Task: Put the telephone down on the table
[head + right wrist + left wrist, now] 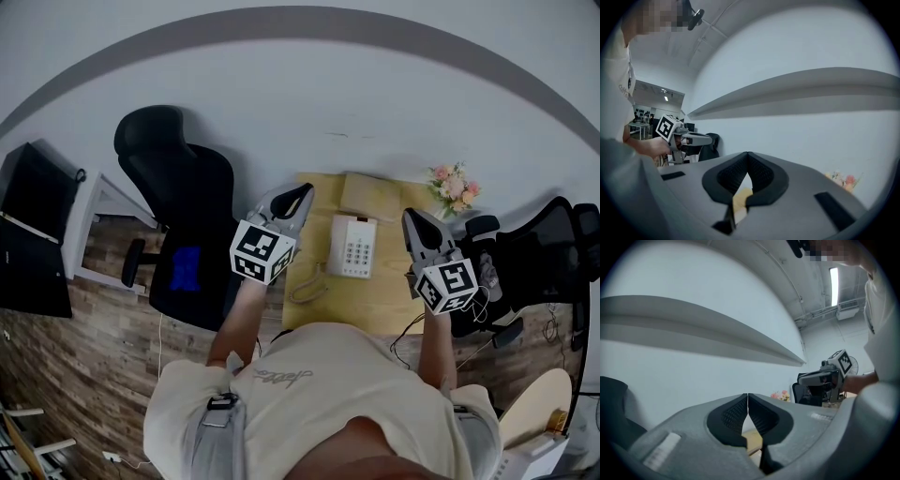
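Note:
A white telephone (352, 247) with a keypad lies on the small wooden table (394, 309), its coiled cord (307, 284) trailing to the left. My left gripper (302, 196) hovers level at the table's left side, shut with nothing between its jaws. My right gripper (411, 218) hovers at the right of the telephone, also shut and empty. In the left gripper view the closed jaw tips (748, 397) point at the pale wall, with the right gripper (824, 377) seen across. In the right gripper view the shut tips (747, 154) face the wall too, and the left gripper (686, 138) shows at left.
A tan box (371, 197) lies at the table's back edge. Pink flowers (455, 186) stand at its back right corner. A black office chair (178, 202) is to the left, another black chair (544, 258) to the right. A white shelf (89, 225) stands far left on wood flooring.

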`<act>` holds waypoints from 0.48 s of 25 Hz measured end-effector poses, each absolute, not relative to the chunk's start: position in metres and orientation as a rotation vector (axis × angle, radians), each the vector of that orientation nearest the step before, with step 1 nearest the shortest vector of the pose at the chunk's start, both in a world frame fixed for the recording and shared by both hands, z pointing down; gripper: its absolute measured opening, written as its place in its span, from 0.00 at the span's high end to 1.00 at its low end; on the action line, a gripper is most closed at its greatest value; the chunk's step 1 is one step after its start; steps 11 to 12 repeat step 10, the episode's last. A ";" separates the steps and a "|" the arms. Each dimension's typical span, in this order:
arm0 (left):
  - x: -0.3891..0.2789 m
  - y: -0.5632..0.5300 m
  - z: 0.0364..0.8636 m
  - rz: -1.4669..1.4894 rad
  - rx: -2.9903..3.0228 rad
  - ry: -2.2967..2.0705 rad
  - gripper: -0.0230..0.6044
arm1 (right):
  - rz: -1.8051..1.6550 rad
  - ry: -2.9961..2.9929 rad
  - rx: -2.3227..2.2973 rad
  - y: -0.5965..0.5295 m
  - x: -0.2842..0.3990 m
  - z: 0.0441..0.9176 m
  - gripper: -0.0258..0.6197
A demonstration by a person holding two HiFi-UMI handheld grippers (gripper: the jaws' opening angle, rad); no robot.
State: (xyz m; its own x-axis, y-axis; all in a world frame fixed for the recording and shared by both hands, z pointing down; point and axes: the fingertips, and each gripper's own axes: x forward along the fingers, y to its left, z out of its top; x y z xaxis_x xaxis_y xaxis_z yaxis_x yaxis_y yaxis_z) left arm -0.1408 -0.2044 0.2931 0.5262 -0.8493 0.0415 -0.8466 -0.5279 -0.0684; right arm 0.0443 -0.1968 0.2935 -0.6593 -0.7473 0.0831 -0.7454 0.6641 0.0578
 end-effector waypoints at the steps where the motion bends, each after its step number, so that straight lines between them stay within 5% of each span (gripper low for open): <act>1: -0.142 -0.204 0.295 -0.104 -2.712 1.511 0.93 | -0.025 -2.771 1.249 -0.197 0.044 0.295 0.96; 12: -0.152 -0.209 0.302 -0.055 -2.745 1.517 0.93 | -0.016 -2.761 1.266 -0.202 0.046 0.302 0.96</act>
